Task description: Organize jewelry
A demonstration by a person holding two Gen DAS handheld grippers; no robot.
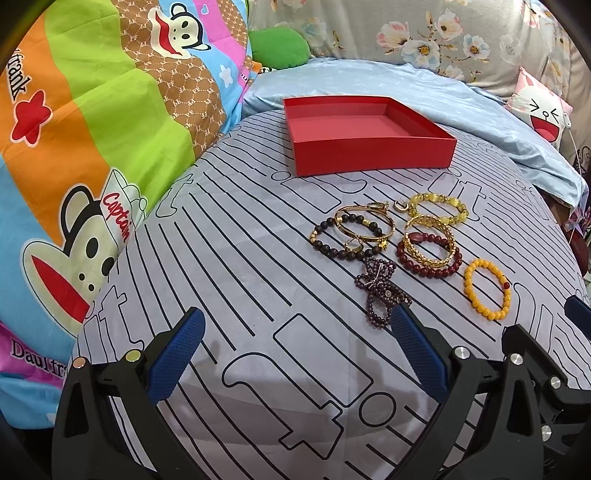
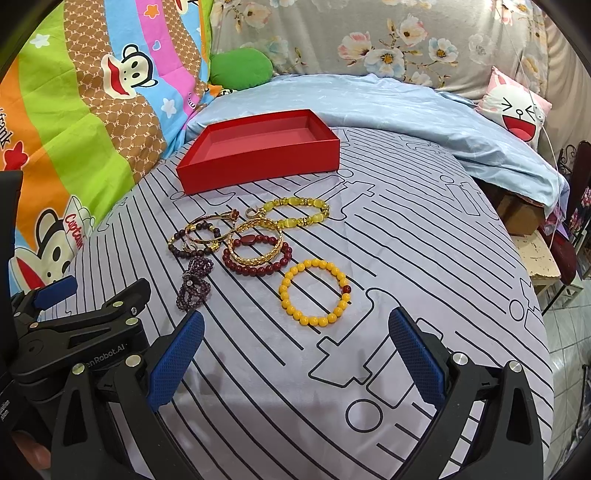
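An empty red box [image 1: 373, 150] [image 2: 258, 166] sits at the far side of the striped grey cloth. In front of it lies a cluster of bracelets: an orange bead bracelet [image 1: 471, 295] [image 2: 295, 308], a dark red bead bracelet [image 1: 428, 271] [image 2: 255, 271] under a gold bangle [image 1: 424, 256] [image 2: 255, 260], a yellow-green bead bracelet [image 1: 436, 201] [image 2: 295, 202], a dark brown bead bracelet [image 1: 332, 251] [image 2: 184, 253], and a purple bead strand [image 1: 380, 291] [image 2: 194, 291]. My left gripper [image 1: 297, 325] is open, just short of the purple strand. My right gripper [image 2: 295, 328] is open, just short of the orange bracelet.
A colourful cartoon quilt [image 1: 74, 147] [image 2: 74, 110] rises along the left. A light blue sheet [image 1: 443, 99] [image 2: 406, 107] and floral cushions [image 1: 406, 33] lie behind the box. A cartoon pillow [image 2: 513, 110] sits far right. The bed edge drops off at right [image 2: 546, 314].
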